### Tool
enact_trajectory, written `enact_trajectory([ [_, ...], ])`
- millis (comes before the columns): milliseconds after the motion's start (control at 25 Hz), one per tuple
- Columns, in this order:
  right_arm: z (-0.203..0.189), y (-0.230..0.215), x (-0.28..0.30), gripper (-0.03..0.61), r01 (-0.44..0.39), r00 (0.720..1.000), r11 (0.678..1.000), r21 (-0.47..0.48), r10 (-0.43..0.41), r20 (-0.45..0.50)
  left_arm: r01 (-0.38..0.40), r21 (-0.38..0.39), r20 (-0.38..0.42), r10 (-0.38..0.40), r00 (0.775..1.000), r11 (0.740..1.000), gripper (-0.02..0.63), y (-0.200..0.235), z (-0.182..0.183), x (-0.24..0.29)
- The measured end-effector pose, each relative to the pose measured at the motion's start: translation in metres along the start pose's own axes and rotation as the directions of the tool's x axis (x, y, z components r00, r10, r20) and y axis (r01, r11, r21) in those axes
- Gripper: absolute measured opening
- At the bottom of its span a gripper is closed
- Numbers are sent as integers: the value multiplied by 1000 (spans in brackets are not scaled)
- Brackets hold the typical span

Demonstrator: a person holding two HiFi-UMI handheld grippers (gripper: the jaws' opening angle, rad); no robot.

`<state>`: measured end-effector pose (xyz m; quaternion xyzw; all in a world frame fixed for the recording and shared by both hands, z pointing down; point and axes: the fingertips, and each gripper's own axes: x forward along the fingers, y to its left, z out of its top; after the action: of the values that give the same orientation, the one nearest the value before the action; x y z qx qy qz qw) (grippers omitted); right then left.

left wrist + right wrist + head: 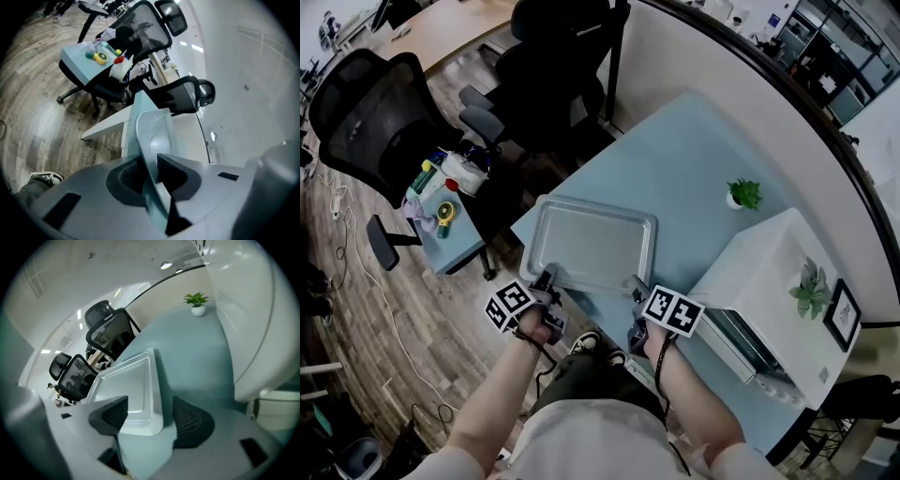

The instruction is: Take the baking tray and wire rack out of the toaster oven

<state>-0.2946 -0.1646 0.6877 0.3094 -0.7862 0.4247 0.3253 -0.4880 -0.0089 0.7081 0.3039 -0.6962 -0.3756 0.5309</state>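
Note:
The silver baking tray lies flat on the light blue table, to the left of the white toaster oven. My left gripper is shut on the tray's near left rim. In the left gripper view the thin tray edge runs pinched between the jaws of the left gripper. My right gripper stands open at the tray's near right corner. That corner of the tray sits between the right gripper jaws with gaps on both sides. I cannot make out the wire rack.
The toaster oven stands close on the right, its open front facing me. A small potted plant stands behind the tray. Black office chairs and a low side table with small items stand off the table's left.

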Motion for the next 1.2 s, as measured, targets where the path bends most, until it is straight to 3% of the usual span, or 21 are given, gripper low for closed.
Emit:
enact_trajectory([
  [160,1,-1,14,255,-12,1000,999,-46,11,-24,-20,59,-7,20,1000,998,71,-1,3,1],
  [320,0,-1,19,222,16,999,992,-125,-19,-28,-96,176,2,97,995,980,97,-2,9,0],
  [400,-1,0,19,207,38,999,984,-174,-43,-23,-141,236,-11,148,989,961,206,1,9,0],
  [440,-2,-1,19,195,52,998,979,-195,-57,-19,-158,249,-20,169,985,955,224,5,6,1],
  [600,-1,-4,18,172,65,998,975,-214,-67,-2,-180,251,-34,195,980,951,250,19,-3,5],
  [800,5,5,6,206,10,999,973,-231,-1,37,-148,245,-70,170,983,958,358,20,-11,6],
  [1200,10,31,-68,222,-122,985,975,-186,142,100,-166,280,-95,199,975,946,383,1,-20,-48],
])
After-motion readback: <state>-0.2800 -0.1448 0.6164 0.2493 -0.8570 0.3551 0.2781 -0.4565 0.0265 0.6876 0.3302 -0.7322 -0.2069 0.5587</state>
